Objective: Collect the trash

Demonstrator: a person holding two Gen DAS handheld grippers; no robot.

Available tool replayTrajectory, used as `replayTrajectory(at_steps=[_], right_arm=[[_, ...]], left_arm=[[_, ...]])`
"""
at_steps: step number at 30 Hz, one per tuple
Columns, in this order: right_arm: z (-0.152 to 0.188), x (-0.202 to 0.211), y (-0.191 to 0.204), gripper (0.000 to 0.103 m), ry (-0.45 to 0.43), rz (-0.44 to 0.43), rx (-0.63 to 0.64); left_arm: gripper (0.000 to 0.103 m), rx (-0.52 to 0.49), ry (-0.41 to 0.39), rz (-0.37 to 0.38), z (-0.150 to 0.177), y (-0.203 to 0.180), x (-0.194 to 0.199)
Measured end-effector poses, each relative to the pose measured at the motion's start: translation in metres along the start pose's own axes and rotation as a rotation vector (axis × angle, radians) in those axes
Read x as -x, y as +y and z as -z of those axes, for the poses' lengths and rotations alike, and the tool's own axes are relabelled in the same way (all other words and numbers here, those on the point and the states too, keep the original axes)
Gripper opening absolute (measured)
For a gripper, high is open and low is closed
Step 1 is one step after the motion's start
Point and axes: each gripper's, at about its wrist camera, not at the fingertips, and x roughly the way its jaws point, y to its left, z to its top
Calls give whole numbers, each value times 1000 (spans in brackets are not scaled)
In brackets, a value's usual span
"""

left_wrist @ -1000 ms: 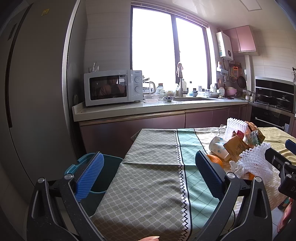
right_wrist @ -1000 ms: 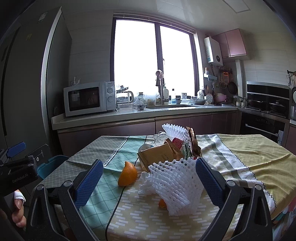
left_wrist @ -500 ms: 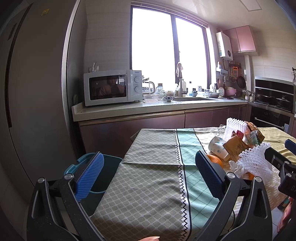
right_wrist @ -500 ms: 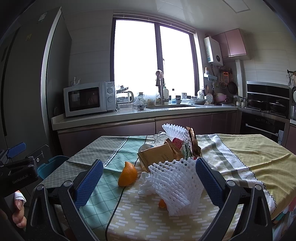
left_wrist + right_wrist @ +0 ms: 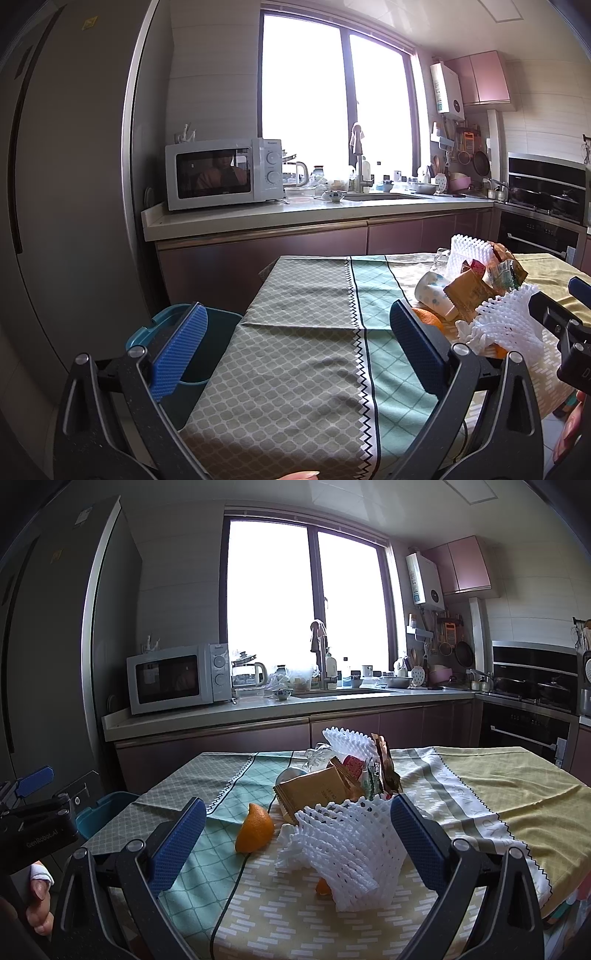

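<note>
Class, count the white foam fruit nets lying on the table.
2: one foam net at the near edge of the trash pile, another foam net at its far side. More may be hidden.

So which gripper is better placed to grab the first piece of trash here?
Right. The right gripper is open and faces the white foam net at the front of the pile. The left gripper, also open, faces bare tablecloth, with the pile off to its right.
</note>
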Motion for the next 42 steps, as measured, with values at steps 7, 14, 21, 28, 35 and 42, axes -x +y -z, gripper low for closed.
replayTrajectory(at_steps=[7, 14, 21, 28, 35, 42], right_arm=[[0, -1, -3, 97, 2, -4, -5], [0, 0, -6, 97, 1, -3, -10], [0, -1, -6, 97, 3, -5, -10], [0, -1, -6, 97, 3, -7, -11], [0, -2, -7, 97, 4, -9, -12], [0, -3, -8, 97, 11, -17, -13]], left_arm=[[97, -4, 1, 2, 1, -4, -2], [97, -6, 2, 5, 2, -6, -4], [97, -7, 2, 6, 1, -7, -5], [97, -8, 3, 5, 1, -7, -5], [97, -10, 6, 7, 3, -9, -7], [97, -17, 21, 20, 6, -12, -11]])
